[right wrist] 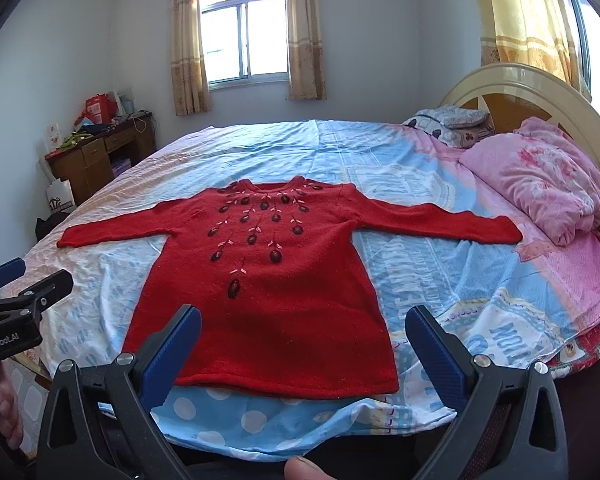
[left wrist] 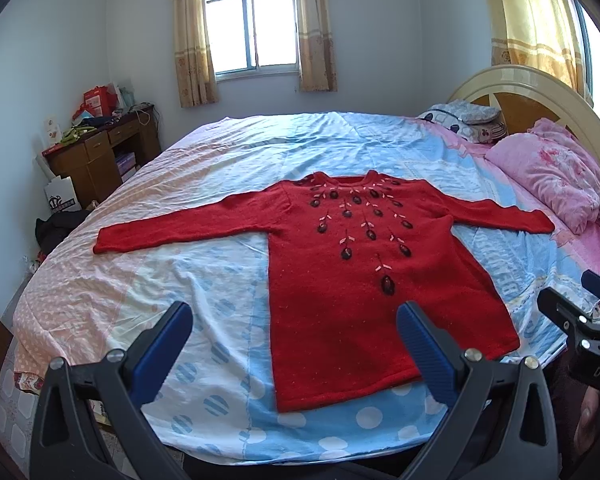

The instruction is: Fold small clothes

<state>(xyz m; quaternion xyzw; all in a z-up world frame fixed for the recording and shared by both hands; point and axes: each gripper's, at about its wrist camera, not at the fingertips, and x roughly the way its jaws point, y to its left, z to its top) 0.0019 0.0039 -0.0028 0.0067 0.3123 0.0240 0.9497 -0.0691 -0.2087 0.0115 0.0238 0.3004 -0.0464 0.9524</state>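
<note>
Red knitted long-sleeved sweater [left wrist: 356,280] with dark beaded leaf embroidery, spread flat, sleeves out, on the blue-and-pink patterned bed sheet [left wrist: 204,160]. Left gripper [left wrist: 296,340] and right gripper [right wrist: 304,344] above its hem (blue pads wide apart, clamping nothing).

Red sweater [left wrist: 340,280] with dark, perhaps beaded, leaf motifs on a blue polka-dot sheet [left wrist: 220,380]; pink floral pillow [left wrist: 552,168].

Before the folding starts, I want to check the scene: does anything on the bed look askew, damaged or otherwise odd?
Nothing stands out. The red sweater lies flat, front up, on the bed sheet with both sleeves spread out. The sheet is only lightly wrinkled. The left gripper and the right gripper are open and hold nothing.
</note>
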